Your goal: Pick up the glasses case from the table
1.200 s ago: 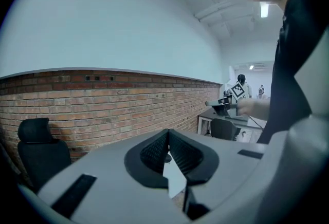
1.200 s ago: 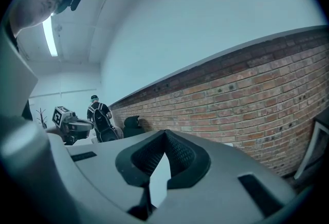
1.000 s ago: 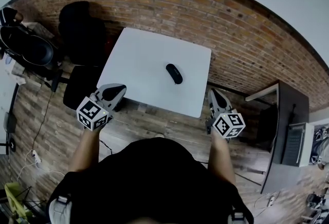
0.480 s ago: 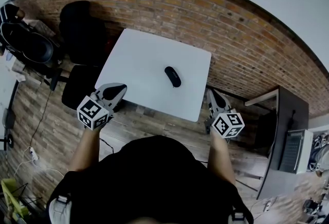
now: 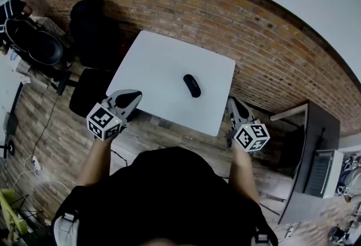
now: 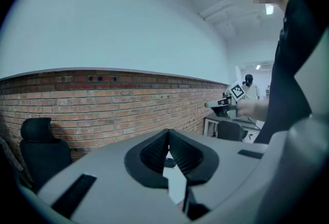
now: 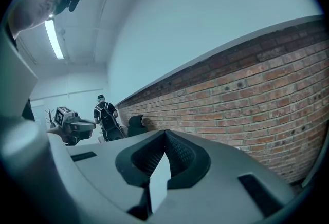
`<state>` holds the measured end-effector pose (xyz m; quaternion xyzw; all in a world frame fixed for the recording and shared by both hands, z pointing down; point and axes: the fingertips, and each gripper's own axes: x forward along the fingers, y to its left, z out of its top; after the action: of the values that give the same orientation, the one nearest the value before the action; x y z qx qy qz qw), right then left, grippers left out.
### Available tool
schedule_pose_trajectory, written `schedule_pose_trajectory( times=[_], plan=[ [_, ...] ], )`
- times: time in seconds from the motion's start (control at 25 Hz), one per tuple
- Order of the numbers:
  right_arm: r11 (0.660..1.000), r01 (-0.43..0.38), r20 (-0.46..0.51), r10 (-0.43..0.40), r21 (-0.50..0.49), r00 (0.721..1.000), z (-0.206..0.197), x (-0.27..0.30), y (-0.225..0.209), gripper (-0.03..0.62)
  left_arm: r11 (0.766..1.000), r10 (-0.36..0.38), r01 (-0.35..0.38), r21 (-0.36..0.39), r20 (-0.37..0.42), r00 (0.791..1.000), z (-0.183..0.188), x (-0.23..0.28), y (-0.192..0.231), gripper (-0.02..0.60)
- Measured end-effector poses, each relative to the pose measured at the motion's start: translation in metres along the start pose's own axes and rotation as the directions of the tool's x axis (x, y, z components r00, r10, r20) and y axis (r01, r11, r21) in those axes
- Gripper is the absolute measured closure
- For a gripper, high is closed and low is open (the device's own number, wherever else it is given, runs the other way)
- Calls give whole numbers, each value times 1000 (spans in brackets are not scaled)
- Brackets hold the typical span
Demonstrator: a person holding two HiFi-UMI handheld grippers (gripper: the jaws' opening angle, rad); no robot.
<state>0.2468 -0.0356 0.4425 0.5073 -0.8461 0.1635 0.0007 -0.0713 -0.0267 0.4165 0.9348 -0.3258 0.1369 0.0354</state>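
Glasses case: we see the dark, oblong glasses case (image 5: 192,85) lying flat on the white table (image 5: 152,61), a little right of the middle of the top and set slantwise. Nothing touches it.
Left gripper: we hold the left gripper (image 5: 133,95) at the table's near left corner, pointing in over the top and well apart from the case. In the left gripper view its two ribbed pads meet at the tips, so the claw is fully closed and has hold of nothing.
Right gripper: we hold the right gripper (image 5: 232,102) just beside the table's right edge, near the front corner, over the plank floor (image 5: 169,132). In the right gripper view its jaws are pressed together tip to tip, and nothing is caught between them.
Spacing: the case lies between the two grippers and farther from us than both.
Table: its far corner comes close to the brick wall (image 5: 225,13).
Surroundings: a black chair (image 5: 90,25) stands left of the table by the wall, and a dark desk (image 5: 316,143) stands well off to the right.
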Motion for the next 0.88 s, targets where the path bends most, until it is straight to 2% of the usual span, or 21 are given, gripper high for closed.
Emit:
schedule_pose_trajectory(
  times=[0.2, 0.44, 0.64, 0.88],
  plan=[
    [1000, 0, 0, 0, 1, 1000, 0, -2, -1, 580, 1000, 5, -5, 8, -1, 1000, 1, 2, 0, 571],
    [1000, 7, 0, -7, 14, 1000, -5, -12, -3, 580, 1000, -24, 24, 5, -13, 1000, 2, 9, -11, 571],
    [1000, 17, -10, -17, 2, 1000, -1, -17, -4, 580, 1000, -6, 6, 21, 20, 1000, 16, 10, -9, 571],
    [1000, 24, 9, -24, -7, 1000, 6, -16, -7, 579, 1000, 6, -7, 26, 13, 1000, 19, 4, -4, 571]
  ],
)
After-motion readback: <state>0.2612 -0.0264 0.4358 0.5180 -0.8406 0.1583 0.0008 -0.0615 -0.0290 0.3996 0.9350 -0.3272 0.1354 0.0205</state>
